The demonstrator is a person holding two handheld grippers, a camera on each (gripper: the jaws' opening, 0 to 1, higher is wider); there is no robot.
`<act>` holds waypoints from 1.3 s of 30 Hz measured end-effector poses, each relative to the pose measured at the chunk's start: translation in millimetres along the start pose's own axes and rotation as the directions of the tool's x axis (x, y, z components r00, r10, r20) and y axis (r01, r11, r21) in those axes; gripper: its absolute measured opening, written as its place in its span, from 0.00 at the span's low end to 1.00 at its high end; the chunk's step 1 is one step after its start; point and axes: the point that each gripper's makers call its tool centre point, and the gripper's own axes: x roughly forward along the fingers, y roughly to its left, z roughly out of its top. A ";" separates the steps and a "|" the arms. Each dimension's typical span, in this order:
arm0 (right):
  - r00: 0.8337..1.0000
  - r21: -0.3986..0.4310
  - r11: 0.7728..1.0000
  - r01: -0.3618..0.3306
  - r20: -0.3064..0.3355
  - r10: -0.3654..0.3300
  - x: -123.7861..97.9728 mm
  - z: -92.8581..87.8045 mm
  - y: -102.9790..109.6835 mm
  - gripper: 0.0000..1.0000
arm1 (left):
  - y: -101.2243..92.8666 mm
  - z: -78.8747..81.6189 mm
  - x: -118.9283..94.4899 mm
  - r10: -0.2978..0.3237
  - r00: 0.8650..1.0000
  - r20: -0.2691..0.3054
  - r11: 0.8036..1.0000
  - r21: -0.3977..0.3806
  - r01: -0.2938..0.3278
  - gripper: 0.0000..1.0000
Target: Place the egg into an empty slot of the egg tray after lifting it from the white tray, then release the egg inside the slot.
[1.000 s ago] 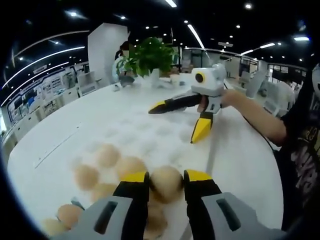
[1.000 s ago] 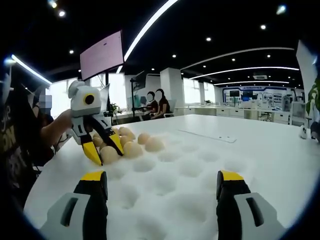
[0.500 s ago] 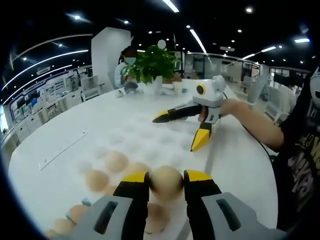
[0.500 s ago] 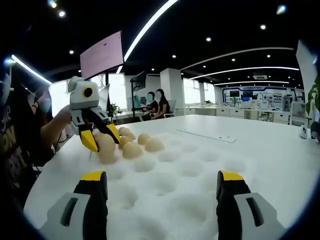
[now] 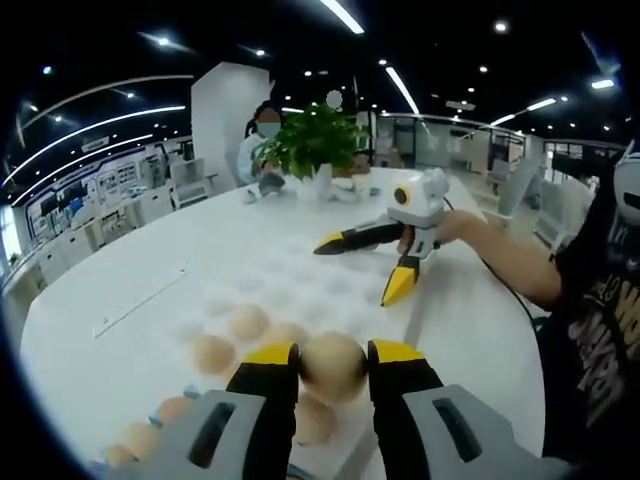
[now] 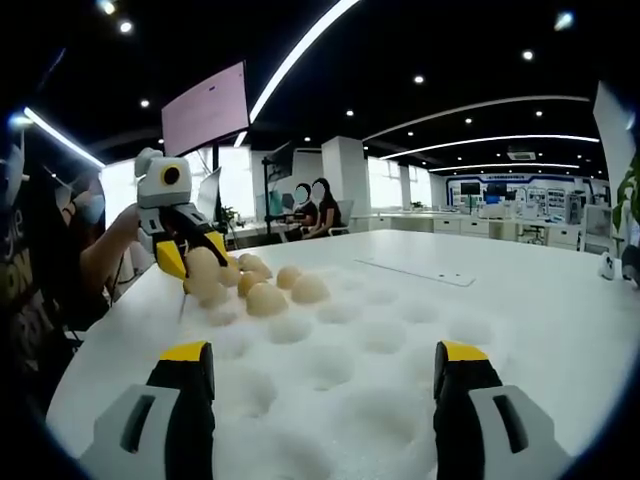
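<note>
Egg (image 5: pixel 333 366) sitting clamped between the yellow-tipped jaws of the left gripper (image 5: pixel 333 372), raised clear of the surface in the left gripper view. In the right gripper view the same left gripper (image 6: pixel 190 262) is appearing at the left, gripping the egg (image 6: pixel 203 270) above the near edge of the egg tray (image 6: pixel 400 340).

Egg tray (image 5: pixel 300 280), a white sheet of round hollows, is lying on the white round table (image 5: pixel 130 270). Several other eggs (image 5: pixel 230 335) are resting in hollows just below and to the left of the held egg; in the right gripper view these eggs (image 6: pixel 275 290) are clustering at the tray's far left part, while the nearer hollows are lying empty.

Right gripper (image 6: pixel 325 385) is hovering over the tray with its jaws spread wide apart and nothing between them. In the left gripper view this right gripper (image 5: pixel 375 265) is showing beyond the tray, held by a person's hand (image 5: pixel 450 225), its two jaws splayed open, one pointing left and one pointing down.

Potted plant (image 5: pixel 310 140) is standing at the table's far side, with a masked person (image 5: pixel 265 135) sitting behind it. Two more people (image 6: pixel 312 205) are sitting in the background of the right gripper view, below a wall screen (image 6: pixel 205 110).
</note>
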 end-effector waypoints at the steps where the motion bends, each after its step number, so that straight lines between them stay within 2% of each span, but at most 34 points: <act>1: 1.000 -0.002 1.000 0.001 -0.002 -0.001 0.0 -0.1 -0.1 0.95 | 2.5 0.5 -0.3 0.000 1.000 0.003 1.000 -0.006 0.000 0.27; 8: 1.000 -0.023 1.000 0.008 -0.022 -0.008 0.9 -0.7 -1.2 0.96 | 5.8 1.8 0.0 0.001 1.000 0.011 1.000 -0.017 -0.001 0.27; 18: 1.000 -0.009 1.000 0.011 -0.015 -0.011 1.0 -0.5 -3.6 0.95 | 11.7 6.0 -3.6 0.017 1.000 0.018 1.000 -0.021 -0.017 0.27; 31: 1.000 0.002 1.000 0.011 0.003 -0.011 2.2 1.1 -4.9 0.95 | 39.0 9.0 -18.7 0.064 0.997 0.032 0.998 -0.025 -0.063 0.27; 39: 1.000 0.005 1.000 0.013 0.010 -0.013 2.5 1.5 -5.4 0.95 | 54.7 4.9 -31.1 0.096 0.995 0.032 0.995 -0.031 -0.095 0.27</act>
